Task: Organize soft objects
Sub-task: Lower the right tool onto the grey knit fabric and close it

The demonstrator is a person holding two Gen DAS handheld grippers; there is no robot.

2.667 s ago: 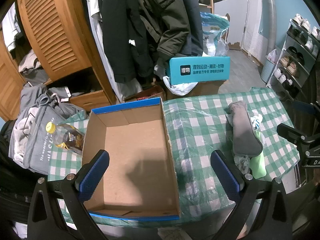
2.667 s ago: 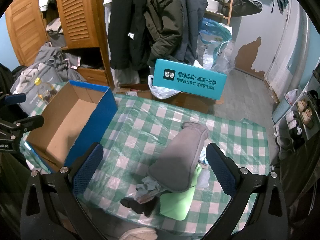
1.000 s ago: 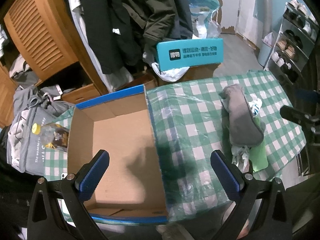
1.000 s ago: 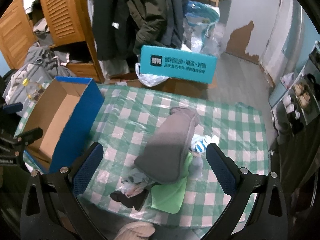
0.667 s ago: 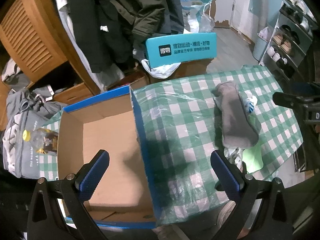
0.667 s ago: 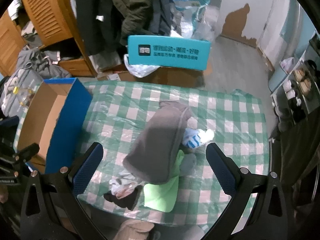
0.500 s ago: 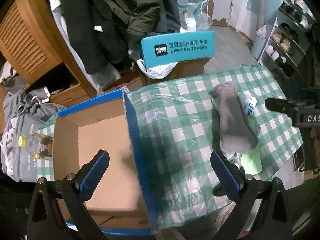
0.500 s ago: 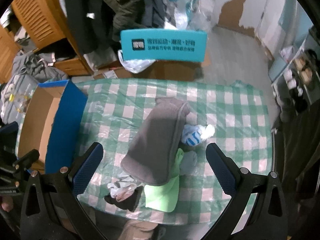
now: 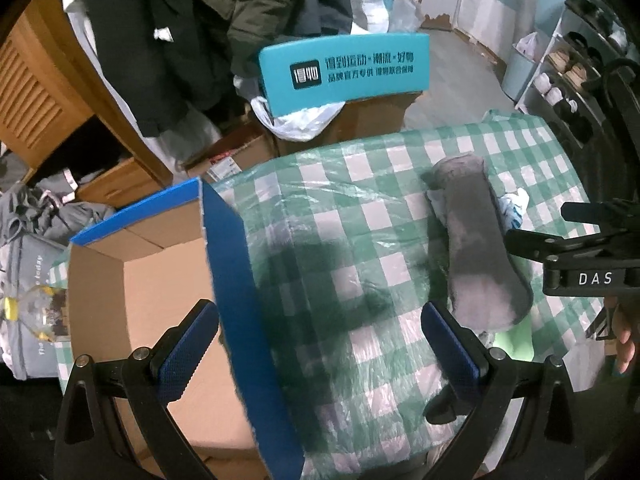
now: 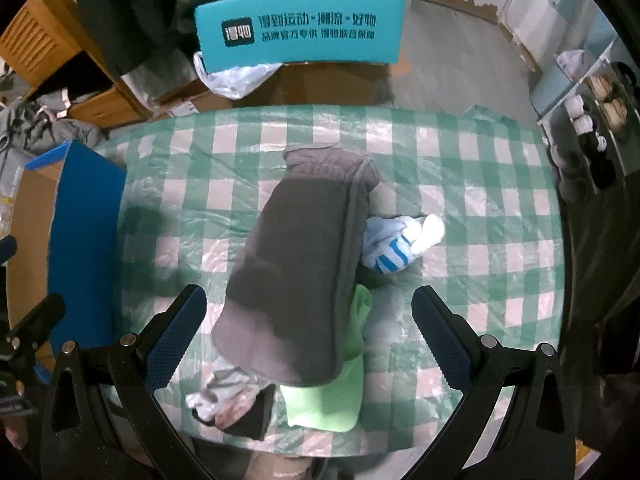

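A long grey soft piece [image 10: 304,272] lies on the green checked table [image 10: 460,184], on top of a light green cloth [image 10: 332,396], a blue-striped white sock [image 10: 394,246] and a small pale and dark bundle [image 10: 228,400]. My right gripper [image 10: 308,332] is open, above the grey piece's near end. The grey piece also shows in the left wrist view [image 9: 476,240]. My left gripper [image 9: 320,344] is open and empty above the table, beside the right wall of an empty blue cardboard box [image 9: 160,300].
A teal box [image 10: 298,34] on a brown carton stands behind the table. Coats [image 9: 208,32], a wooden wardrobe [image 9: 36,92] and a clothes pile [image 9: 36,216] are at the back left. A shoe rack [image 9: 576,64] is on the right. A bottle [image 9: 28,312] lies left of the box.
Both grippers have risen and tilted down over the table. The left one has shifted right, from over the box to its right wall. The right one has come over the grey piece.
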